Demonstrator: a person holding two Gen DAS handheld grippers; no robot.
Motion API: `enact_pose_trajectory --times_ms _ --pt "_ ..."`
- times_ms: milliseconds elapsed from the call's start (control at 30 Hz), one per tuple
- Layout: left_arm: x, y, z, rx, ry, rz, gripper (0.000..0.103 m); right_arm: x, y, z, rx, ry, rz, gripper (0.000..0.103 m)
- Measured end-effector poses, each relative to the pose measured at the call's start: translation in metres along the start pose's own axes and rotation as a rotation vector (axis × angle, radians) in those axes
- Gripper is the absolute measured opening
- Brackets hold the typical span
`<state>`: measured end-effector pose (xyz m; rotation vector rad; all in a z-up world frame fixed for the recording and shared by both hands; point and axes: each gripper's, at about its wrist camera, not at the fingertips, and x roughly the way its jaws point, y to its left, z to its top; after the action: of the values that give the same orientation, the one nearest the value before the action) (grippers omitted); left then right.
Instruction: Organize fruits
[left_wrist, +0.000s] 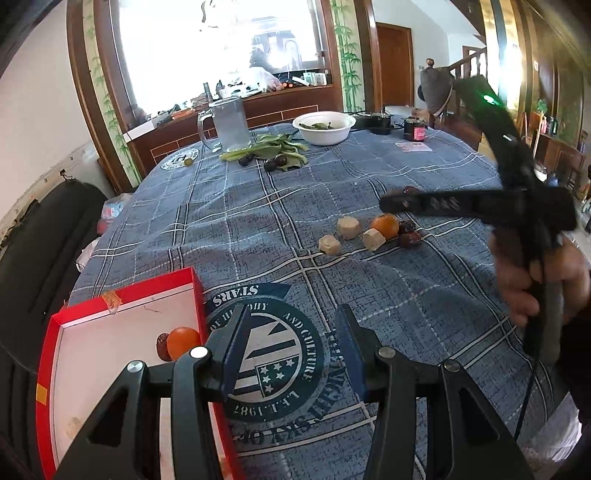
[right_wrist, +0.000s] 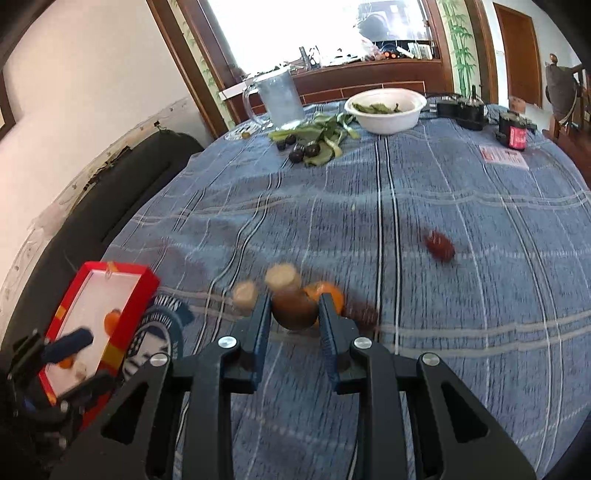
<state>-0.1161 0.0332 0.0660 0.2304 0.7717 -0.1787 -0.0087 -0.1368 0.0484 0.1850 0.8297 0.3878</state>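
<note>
The right gripper (right_wrist: 293, 314) points down at a slant toward the blue plaid tablecloth (right_wrist: 461, 332); its jaws are pinched on a round brown fruit (right_wrist: 294, 309), one blue pad on each side. In the left wrist view the same tool appears at the right edge, gripped from below by a hand (left_wrist: 535, 280) with fingers curled round the handle. The left gripper (left_wrist: 291, 343) also tilts down over the cloth, beside the red box (left_wrist: 122, 299); its jaws stand spread with nothing between them. Inside the box lie an orange fruit (left_wrist: 183, 341) and a dark red date (left_wrist: 161, 345), touching. Loose on the cloth: three pale cut chunks (left_wrist: 349, 227), a second orange fruit (left_wrist: 385, 226) and further red dates (left_wrist: 408, 238), grouped closely; one date (right_wrist: 439, 246) lies apart.
</note>
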Motion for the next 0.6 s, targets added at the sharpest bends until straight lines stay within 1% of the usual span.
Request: enact_pose_trajectory --times_ms 133,233,267,300,367,467,500,600 --pt "0.003 0.001 -0.001 -0.007 0.012 -0.003 0.048 0.029 -0.014 0.014 0.058 0.046 0.003 0.028" --pt "0.003 0.003 -0.001 -0.014 0.015 0.001 0.048 0.045 -0.017 0.011 0.063 0.103 0.013 0.029" --pt "0.003 0.004 -0.001 -0.017 0.015 0.004 0.048 0.043 -0.015 0.009 0.053 0.097 0.017 0.030" --pt "0.003 0.006 0.000 -0.022 0.015 0.007 0.048 0.040 -0.011 0.007 0.031 0.111 0.037 0.030" --pt "0.002 0.010 0.000 -0.034 0.017 0.012 0.048 0.032 -0.004 0.001 0.011 0.161 0.147 0.030" --pt "0.001 0.015 -0.001 -0.036 0.014 0.025 0.048 0.006 0.010 -0.012 -0.091 0.149 0.215 0.031" --pt "0.002 0.015 -0.001 -0.039 0.017 0.028 0.048 -0.002 0.012 -0.017 -0.108 0.149 0.229 0.031" --pt "0.005 0.015 0.000 -0.042 0.023 0.030 0.048 -0.015 0.009 -0.024 -0.114 0.120 0.200 0.031"
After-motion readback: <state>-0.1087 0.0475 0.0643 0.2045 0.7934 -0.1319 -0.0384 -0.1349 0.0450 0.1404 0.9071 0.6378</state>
